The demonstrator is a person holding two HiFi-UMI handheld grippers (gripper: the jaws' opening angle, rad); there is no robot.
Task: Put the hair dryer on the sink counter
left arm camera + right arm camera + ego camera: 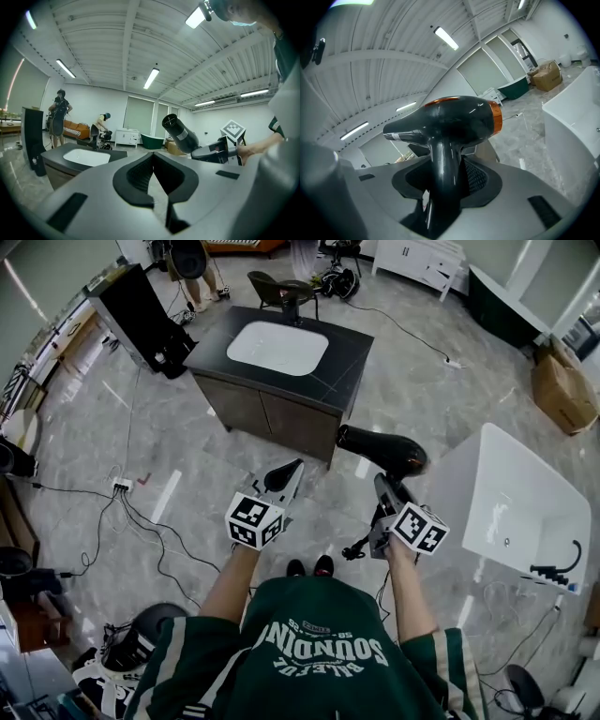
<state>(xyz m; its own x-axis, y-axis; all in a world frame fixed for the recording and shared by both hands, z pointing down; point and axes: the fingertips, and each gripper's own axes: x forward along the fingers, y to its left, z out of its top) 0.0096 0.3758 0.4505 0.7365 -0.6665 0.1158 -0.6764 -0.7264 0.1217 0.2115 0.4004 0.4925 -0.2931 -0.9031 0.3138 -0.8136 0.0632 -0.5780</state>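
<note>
The right gripper [386,486] was clamped on the handle of the black hair dryer [382,450]. In the right gripper view the handle ran straight down between the two jaws, with the ribbed pads pressing on it from both sides. The dryer's body sat just past the jaw tips, with its barrel lying crosswise. An orange ring circled the wide right end and the narrow end pointed left. The dryer hung in the air above the marble floor, to the near right of the sink counter [347,352] and apart from it. A dark cord [356,547] dangled below the right gripper.

The left gripper [284,474] was to the left of the dryer. Its jaws met at the tips and there was nothing between them. From the left gripper view the dryer [180,133] showed to the right of those jaws, and the counter with its white basin stood far left.

A small white label [191,132] was stuck on the barrel, but its print was too small to read. The cubes on both grippers bore only black-and-white square patterns. The person's green jersey [309,652] carried white lettering, which appeared upside down and could not be read with certainty.
</note>
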